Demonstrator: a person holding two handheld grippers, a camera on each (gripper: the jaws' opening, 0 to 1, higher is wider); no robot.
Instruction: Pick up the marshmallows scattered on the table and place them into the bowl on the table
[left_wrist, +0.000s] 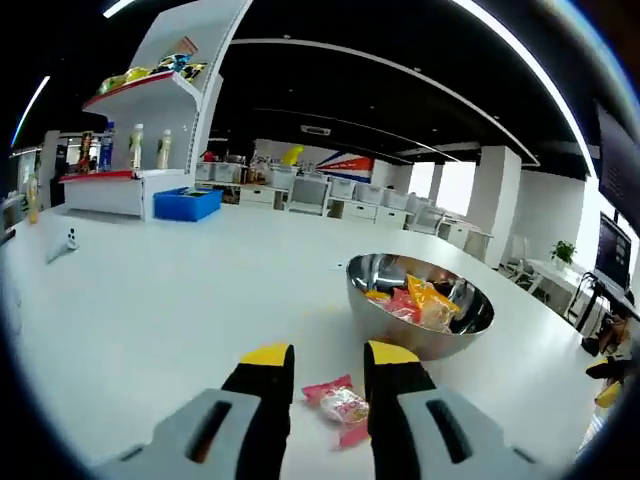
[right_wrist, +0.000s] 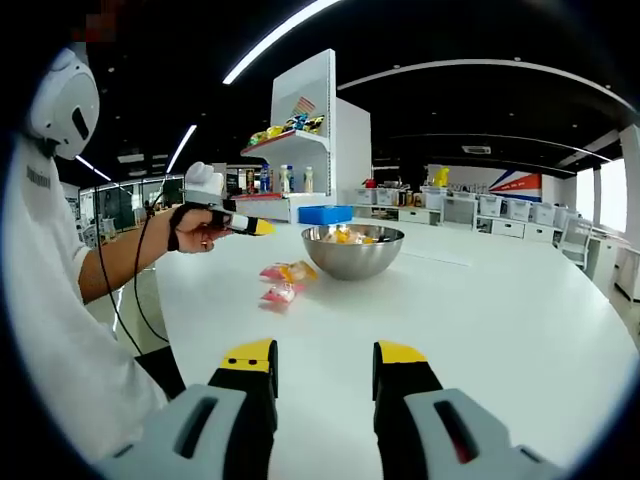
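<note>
A steel bowl (left_wrist: 420, 305) with several orange and red marshmallow packets inside stands on the white table (left_wrist: 150, 300). A pink marshmallow packet (left_wrist: 340, 403) lies on the table between my left gripper's (left_wrist: 328, 358) open jaws, just in front of the bowl. In the right gripper view the bowl (right_wrist: 352, 250) sits mid-table with two packets beside it: an orange-pink one (right_wrist: 290, 271) and a pink one (right_wrist: 280, 293). My right gripper (right_wrist: 325, 356) is open and empty, well short of them. The left gripper (right_wrist: 250, 226), held in a hand, hovers above the packets.
A white shelf unit (left_wrist: 165, 110) with bottles and a blue bin (left_wrist: 187, 203) stands beyond the table's far side. A small white object (left_wrist: 68, 240) rests at the table's left. A person in a white shirt (right_wrist: 50, 300) stands at the table edge.
</note>
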